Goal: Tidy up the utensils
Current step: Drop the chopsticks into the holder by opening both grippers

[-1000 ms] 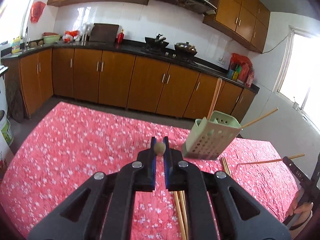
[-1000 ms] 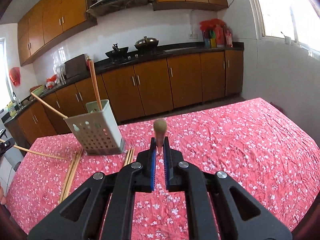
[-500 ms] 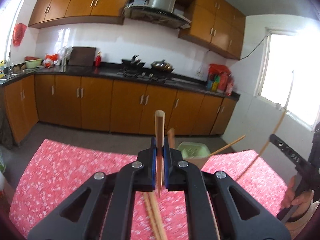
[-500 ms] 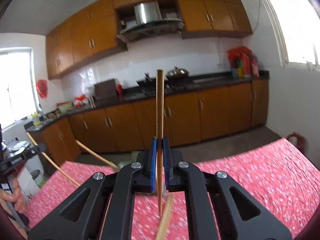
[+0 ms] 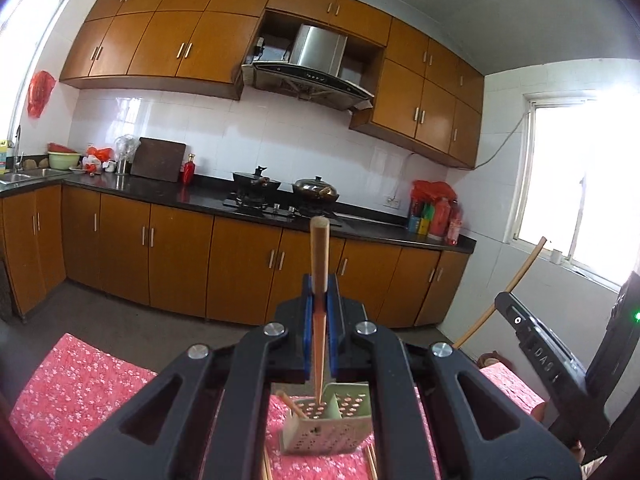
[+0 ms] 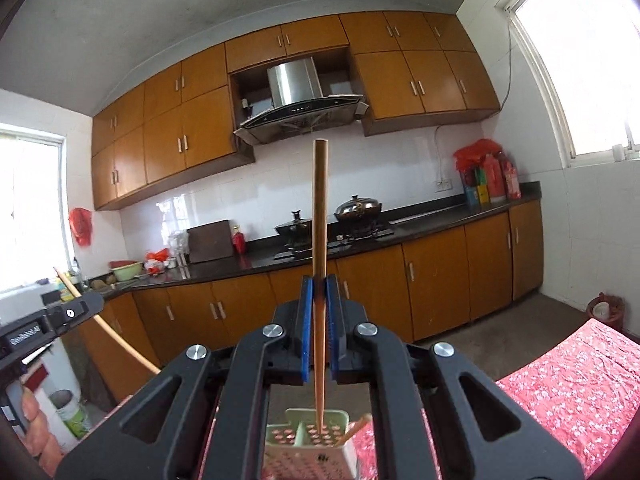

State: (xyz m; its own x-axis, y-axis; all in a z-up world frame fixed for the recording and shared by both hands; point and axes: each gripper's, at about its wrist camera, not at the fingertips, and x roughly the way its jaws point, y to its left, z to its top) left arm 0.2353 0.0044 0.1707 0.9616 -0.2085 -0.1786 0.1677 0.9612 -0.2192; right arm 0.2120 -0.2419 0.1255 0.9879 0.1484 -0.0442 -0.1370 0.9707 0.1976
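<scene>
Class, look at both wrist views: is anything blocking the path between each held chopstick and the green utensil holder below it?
Nothing visible blocks either. The left gripper's chopstick and the right gripper's chopstick both point into the green utensil holder, beside a chopstick already inside.

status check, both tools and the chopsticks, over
Left tool and right tool each shut on upright chopstick. Tips over green holder. Nothing blocking.
</scene>
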